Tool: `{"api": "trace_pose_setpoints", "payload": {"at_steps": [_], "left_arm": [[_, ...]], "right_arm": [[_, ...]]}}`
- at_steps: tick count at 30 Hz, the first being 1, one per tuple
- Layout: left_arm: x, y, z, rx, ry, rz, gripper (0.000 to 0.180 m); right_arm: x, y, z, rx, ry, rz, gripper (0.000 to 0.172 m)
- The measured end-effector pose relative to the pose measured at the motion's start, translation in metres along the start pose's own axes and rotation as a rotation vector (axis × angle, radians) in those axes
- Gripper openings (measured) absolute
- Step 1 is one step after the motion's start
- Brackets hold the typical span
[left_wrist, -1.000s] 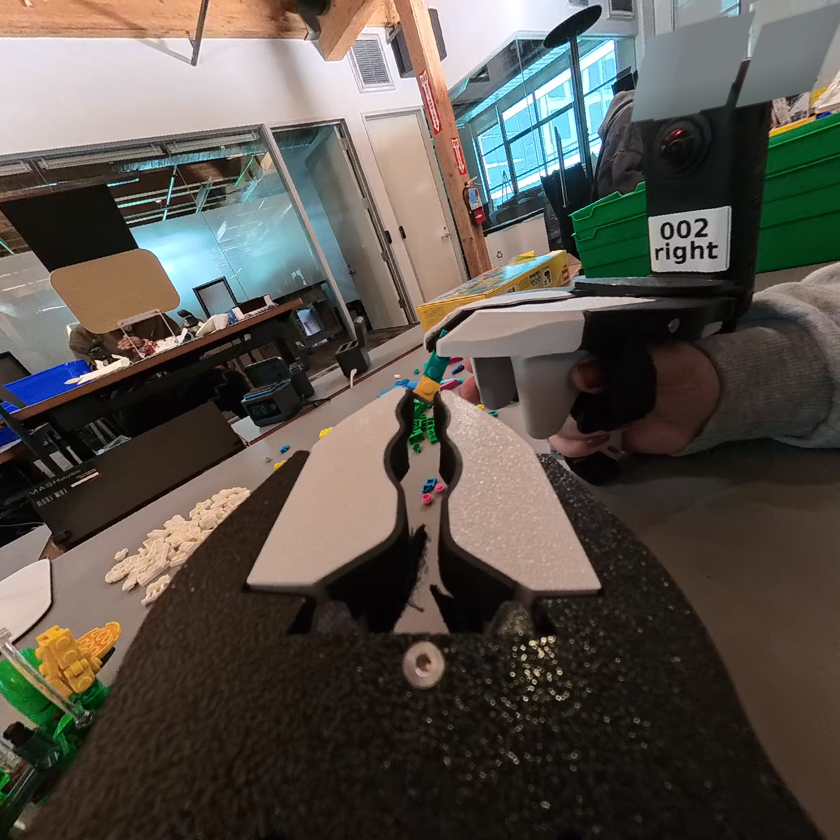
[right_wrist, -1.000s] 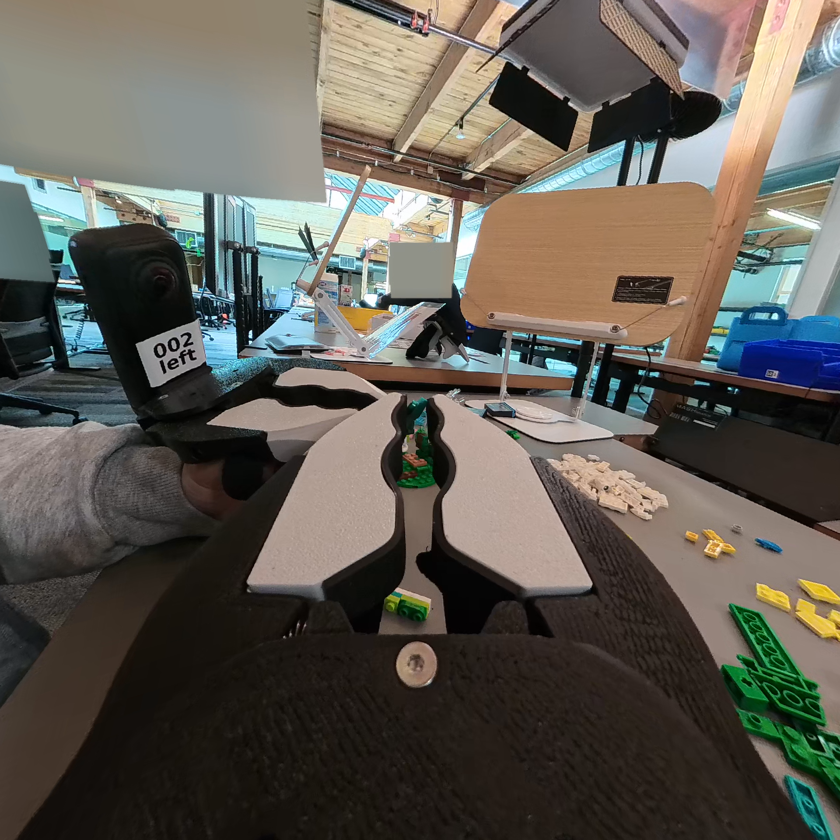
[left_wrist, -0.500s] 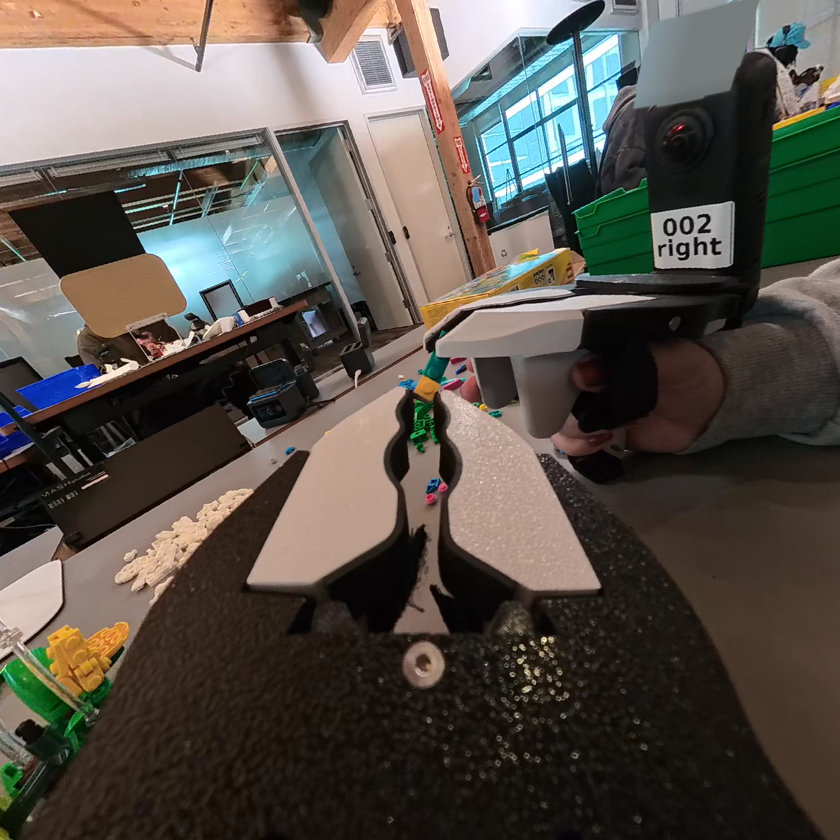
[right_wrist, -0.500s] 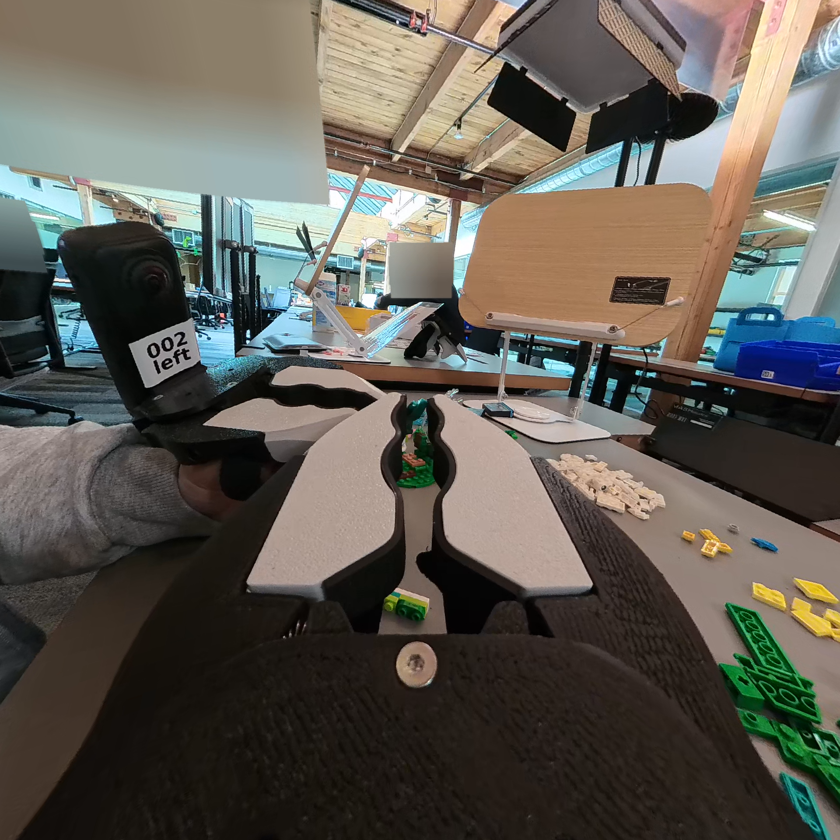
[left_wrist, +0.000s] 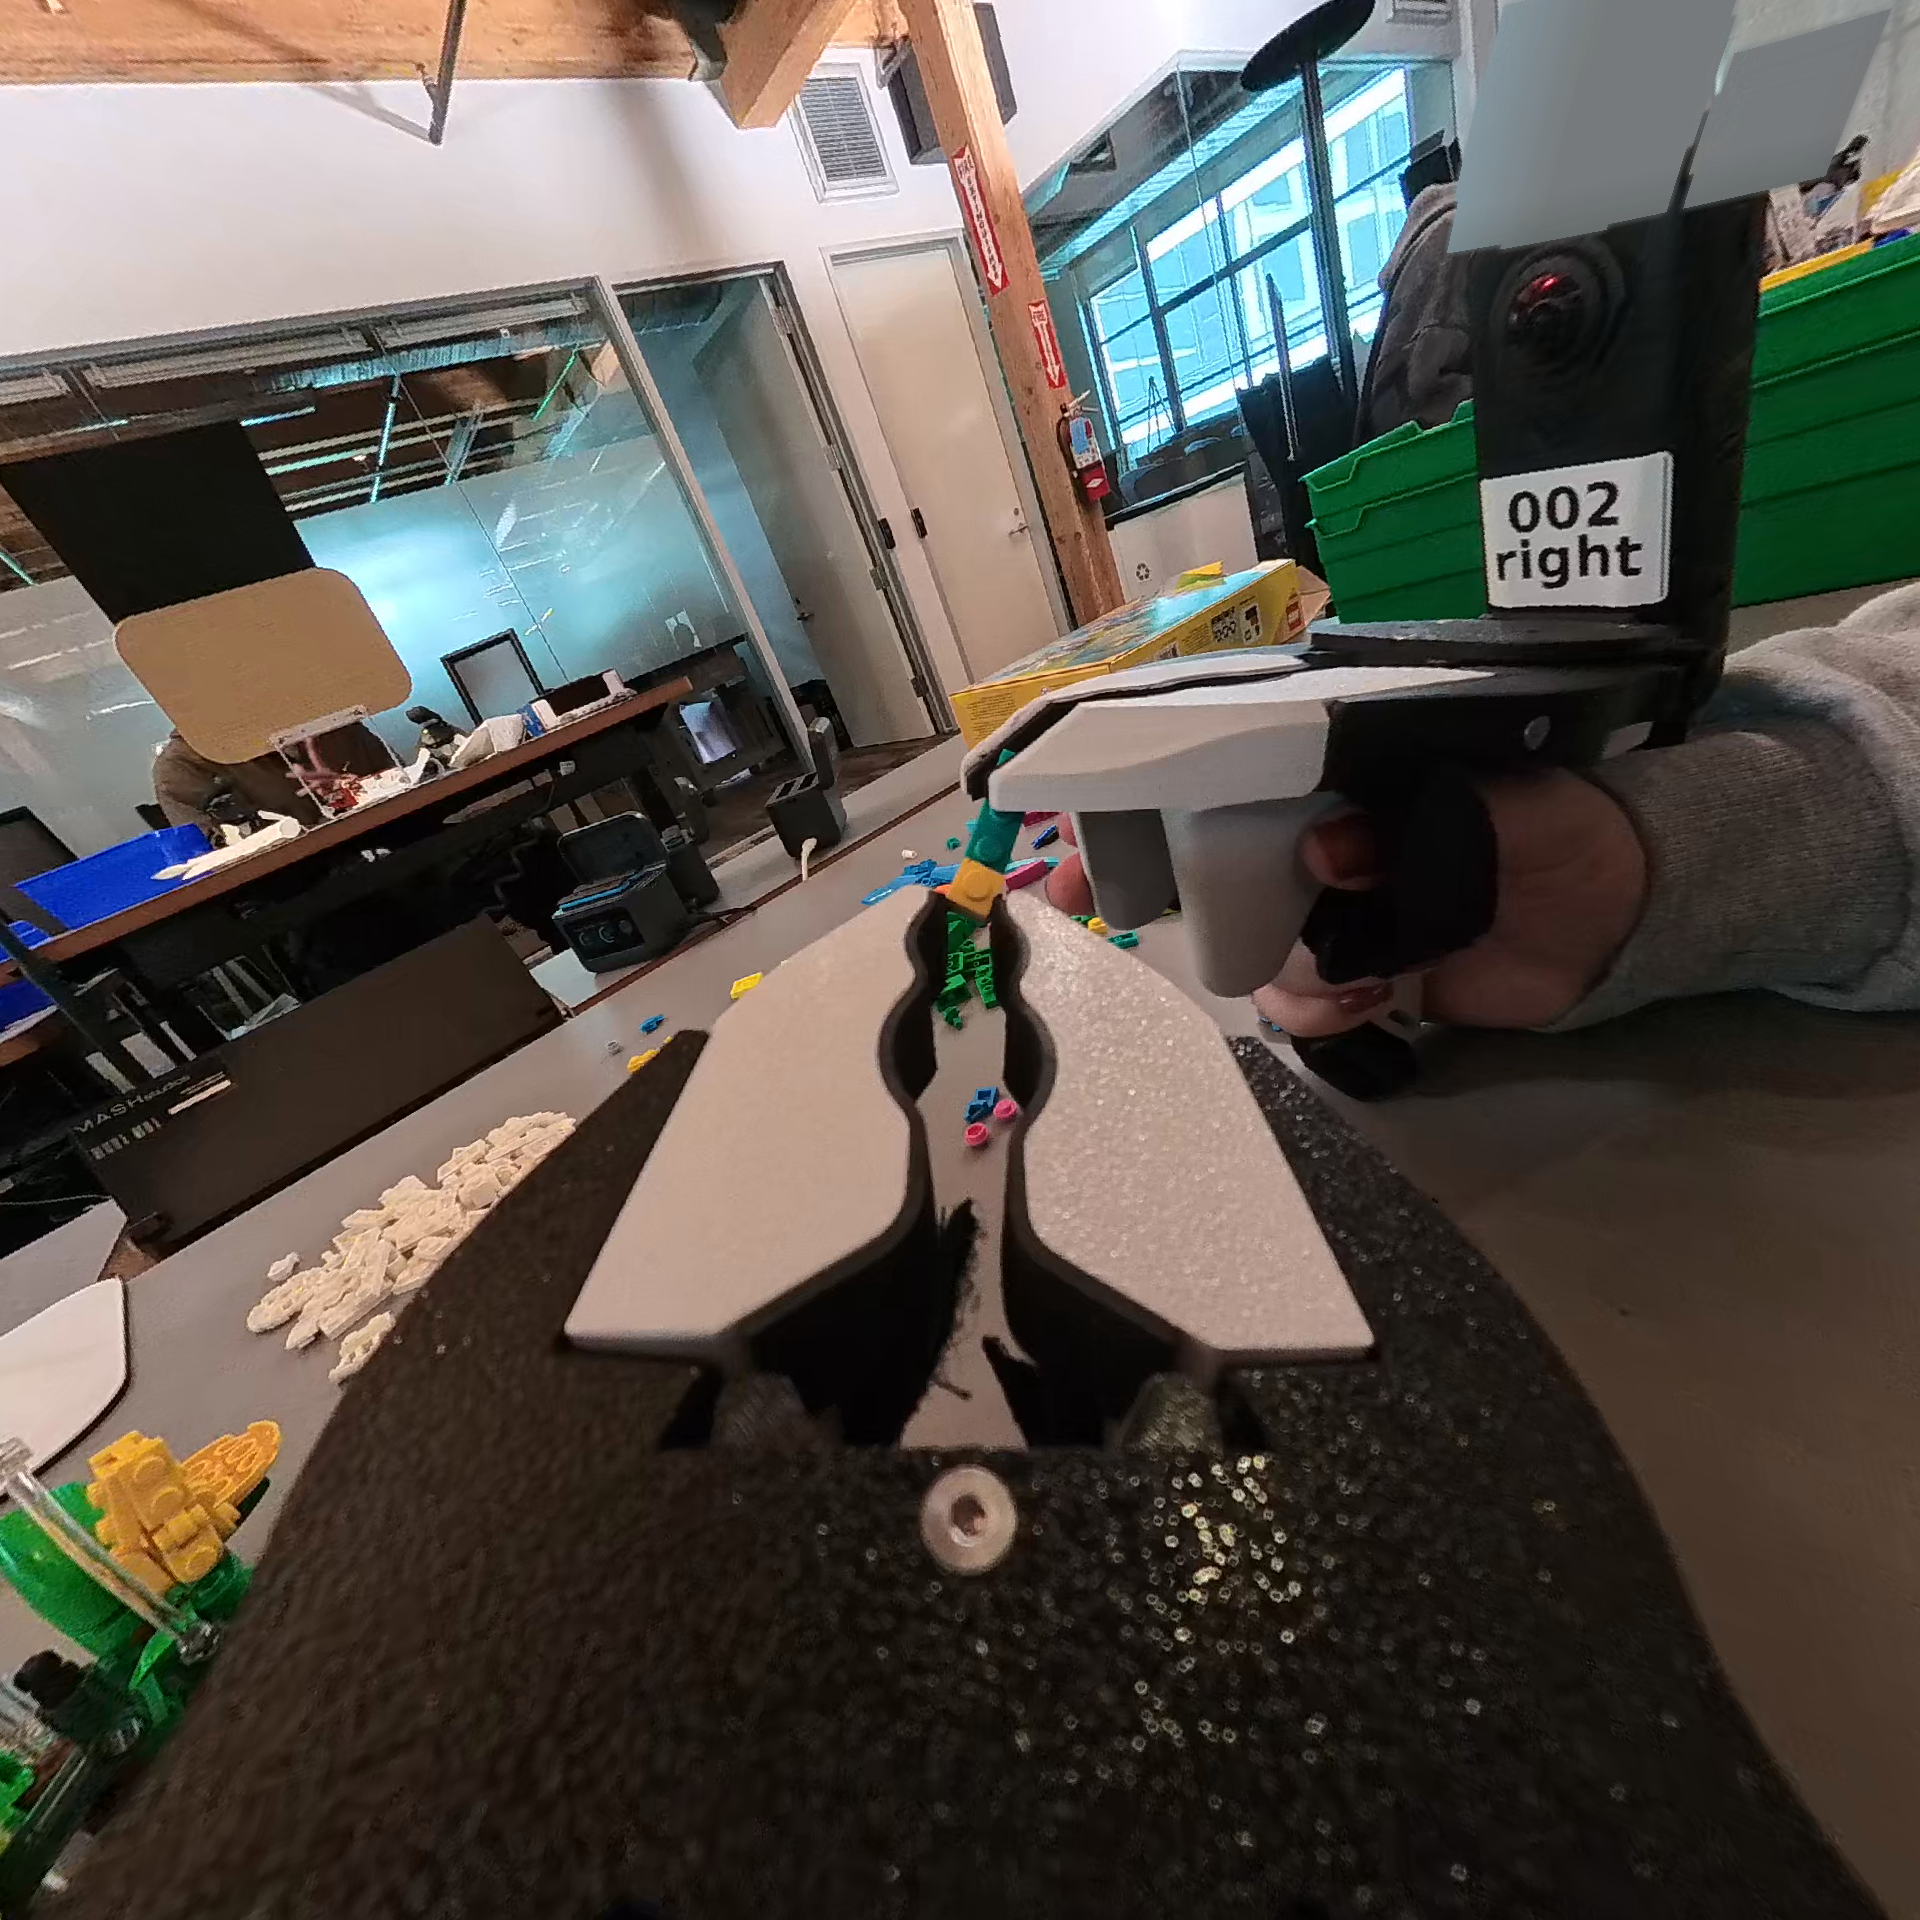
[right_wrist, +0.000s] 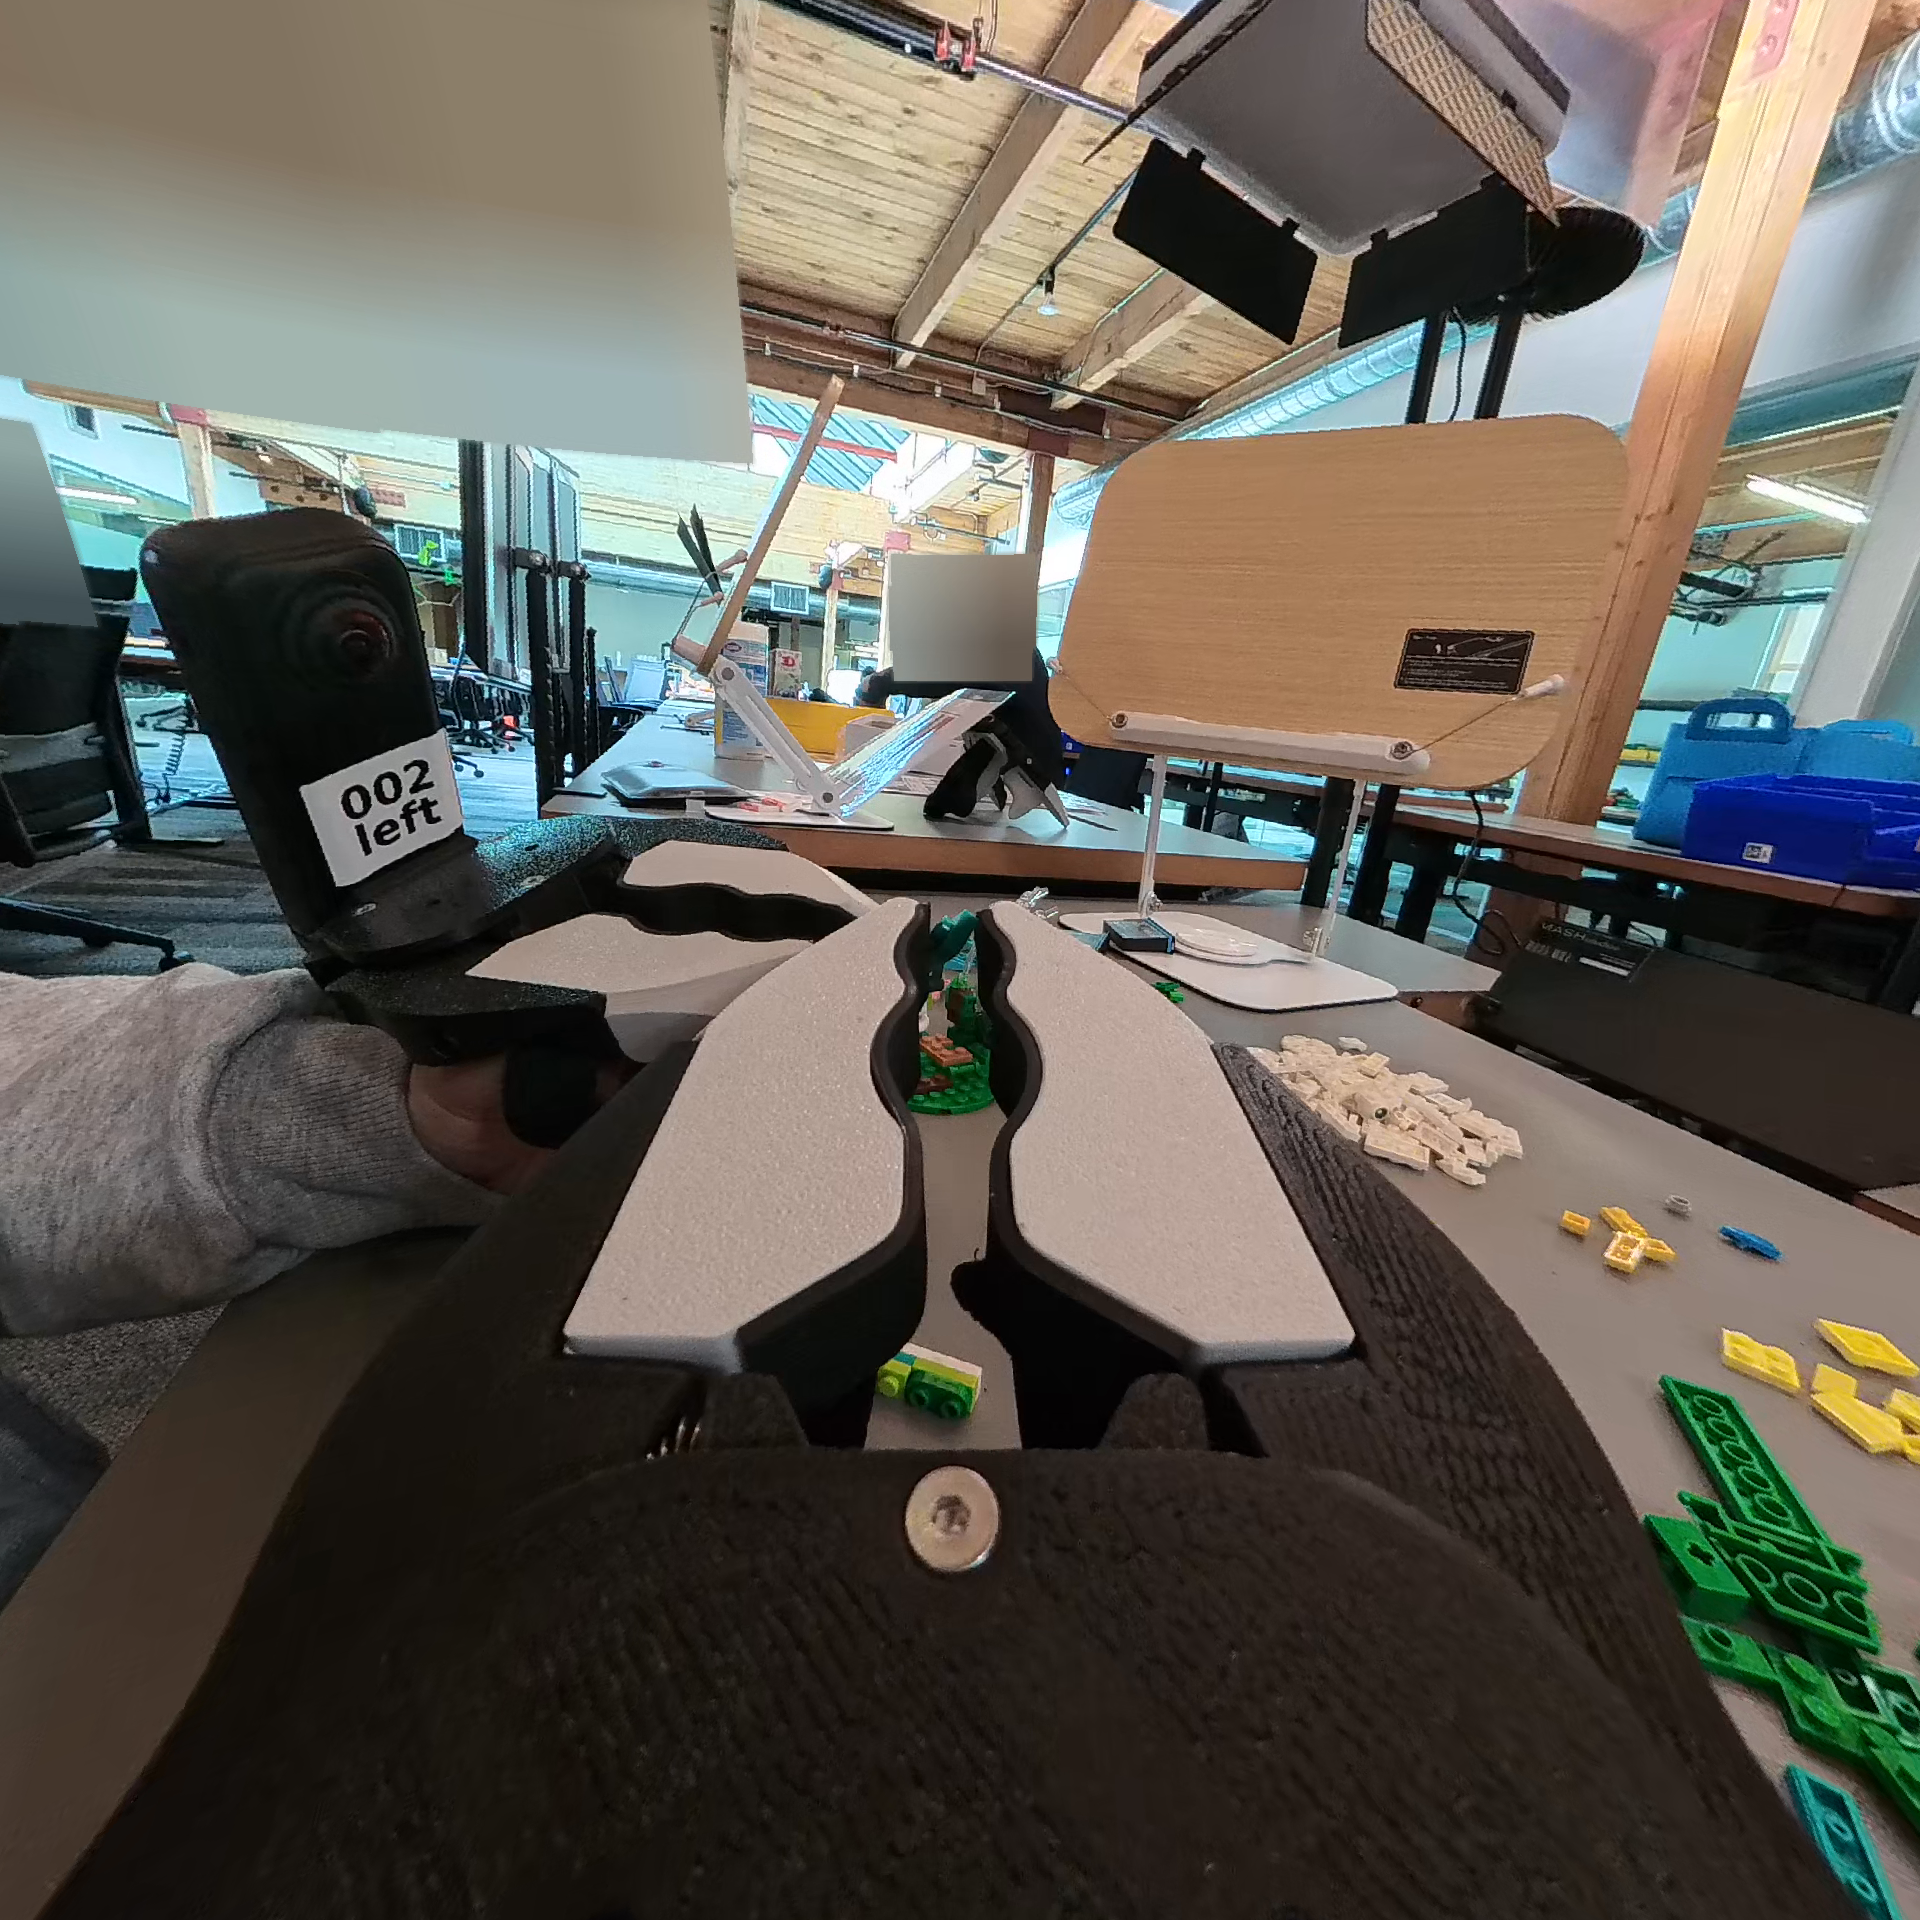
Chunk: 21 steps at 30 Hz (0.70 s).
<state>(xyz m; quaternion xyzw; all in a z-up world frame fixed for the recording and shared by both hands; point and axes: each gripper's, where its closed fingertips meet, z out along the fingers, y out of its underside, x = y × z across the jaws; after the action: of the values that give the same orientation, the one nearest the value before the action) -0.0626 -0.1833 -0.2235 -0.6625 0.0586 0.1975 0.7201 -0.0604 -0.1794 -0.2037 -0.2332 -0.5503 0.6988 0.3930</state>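
Grey tabletop (left_wrist: 1558, 1299) in an open workshop, loose toy bricks scattered about: white brick pile (right_wrist: 1392, 1101), green plates (right_wrist: 1766, 1538), yellow pieces (right_wrist: 1849, 1382). Left gripper (left_wrist: 971, 904): jaws nearly closed, tips pinching the yellow brick (left_wrist: 977, 885) at the lower end of a small stick of bricks. Right gripper (right_wrist: 951, 930): jaws nearly closed on the stick's teal brick (left_wrist: 995, 828), upper end. Stick held in the air between both, above the table. Judged light, rigid, slick plastic; stud joint may pop apart if twisted. Best gripped across flat side faces
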Motion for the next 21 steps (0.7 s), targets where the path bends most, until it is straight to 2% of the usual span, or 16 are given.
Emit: {"api": "trace_pose_setpoints", "payload": {"at_steps": [14,21], "left_arm": [[-0.0003,0.0001,0.0001,-0.002,-0.004,0.0,0.008],[-0.0013,0.0053,0.002,-0.042,-0.007,-0.016,0.008]], "right_arm": [[-0.0001,0.0004,0.0001,-0.002,0.001,-0.001,0.006],[0.0052,0.0038,-0.0001,-0.043,0.062,-0.088,0.01]]}}
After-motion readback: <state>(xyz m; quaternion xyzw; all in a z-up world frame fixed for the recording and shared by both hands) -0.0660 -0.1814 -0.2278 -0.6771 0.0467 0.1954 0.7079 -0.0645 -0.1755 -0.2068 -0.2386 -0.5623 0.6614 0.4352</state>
